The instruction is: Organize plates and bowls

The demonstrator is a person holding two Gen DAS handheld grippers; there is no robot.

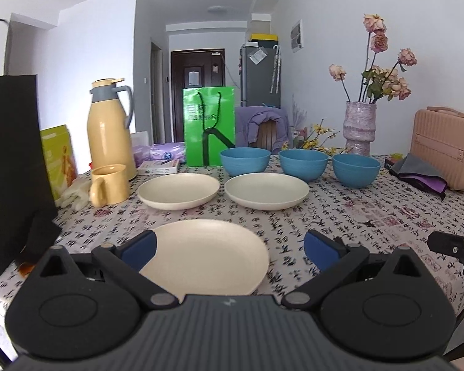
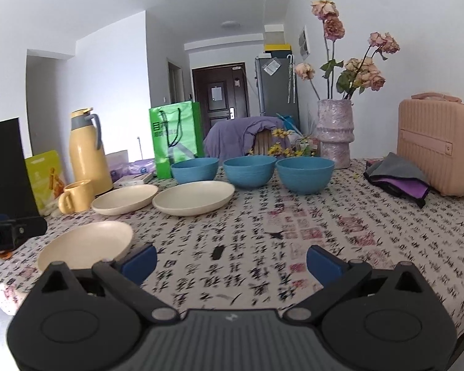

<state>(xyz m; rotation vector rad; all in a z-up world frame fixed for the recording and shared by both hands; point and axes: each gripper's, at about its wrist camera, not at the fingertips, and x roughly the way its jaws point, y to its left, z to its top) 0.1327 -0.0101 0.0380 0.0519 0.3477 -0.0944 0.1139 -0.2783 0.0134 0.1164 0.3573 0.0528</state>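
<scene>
In the left wrist view your left tool (image 1: 229, 247) is spread wide and empty over the nearest plate (image 1: 207, 256), while in the right wrist view your right tool (image 2: 230, 261) gapes empty above bare tabletop (image 2: 340, 216), with three plates and three bowls (image 2: 247, 171) all unstacked: nothing is organized yet.

Cream plates (image 1: 178, 191), blue bowls (image 1: 245, 161), and a white tablecloth (image 1: 355, 216) printed with black calligraphy.

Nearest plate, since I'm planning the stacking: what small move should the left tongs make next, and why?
Probably ease the left tongs forward and down onto the nearest plate's rim. They are open and empty, the plate lies right between the fingers, and two more plates wait behind it.
</scene>
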